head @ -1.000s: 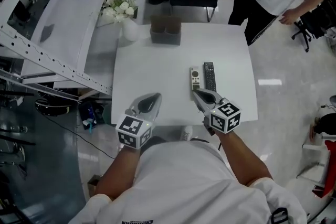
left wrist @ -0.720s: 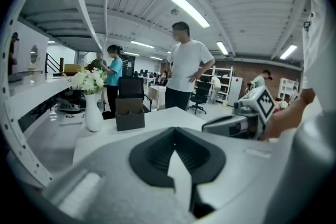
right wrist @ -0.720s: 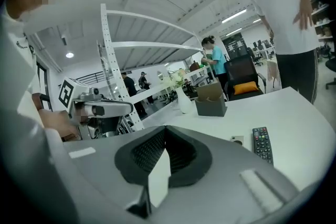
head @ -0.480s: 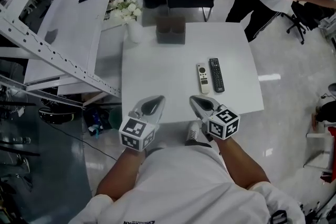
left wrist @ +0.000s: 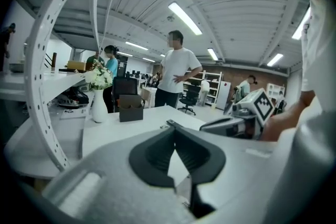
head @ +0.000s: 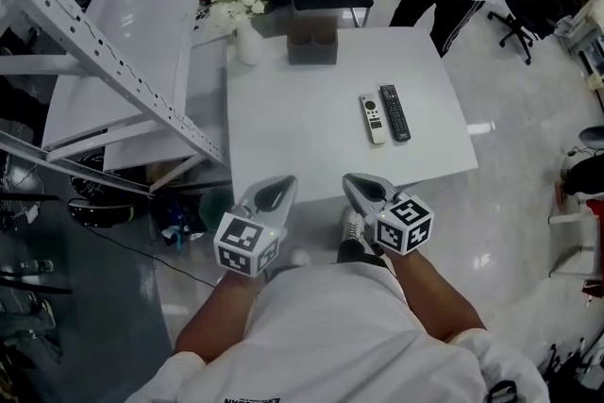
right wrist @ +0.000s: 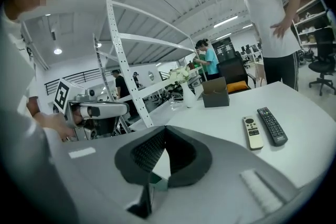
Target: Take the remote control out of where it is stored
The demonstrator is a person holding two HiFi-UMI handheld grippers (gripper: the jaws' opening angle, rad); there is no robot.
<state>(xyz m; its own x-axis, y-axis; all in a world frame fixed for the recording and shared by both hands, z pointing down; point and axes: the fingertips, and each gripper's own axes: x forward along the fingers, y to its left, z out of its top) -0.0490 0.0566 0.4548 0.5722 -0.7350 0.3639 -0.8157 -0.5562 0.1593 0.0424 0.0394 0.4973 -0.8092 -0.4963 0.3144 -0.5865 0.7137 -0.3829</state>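
Two remotes lie flat on the white desk (head: 283, 127), a white remote control (head: 375, 119) and a black remote control (head: 394, 112). They sit just beside each other with their long axes parallel, running away from the person. The grey storage box (head: 312, 42) stands well apart at the far edge, near a vase of flowers (head: 248, 42), so the remotes look already out of it. The left gripper (head: 281, 184) and the right gripper (head: 354, 184) both hover off the desk's near edge with jaws closed together and nothing between them. The remotes lie ahead of the right gripper and slightly to its right, so that hand is the nearer one. Any reach would likely run along their length.
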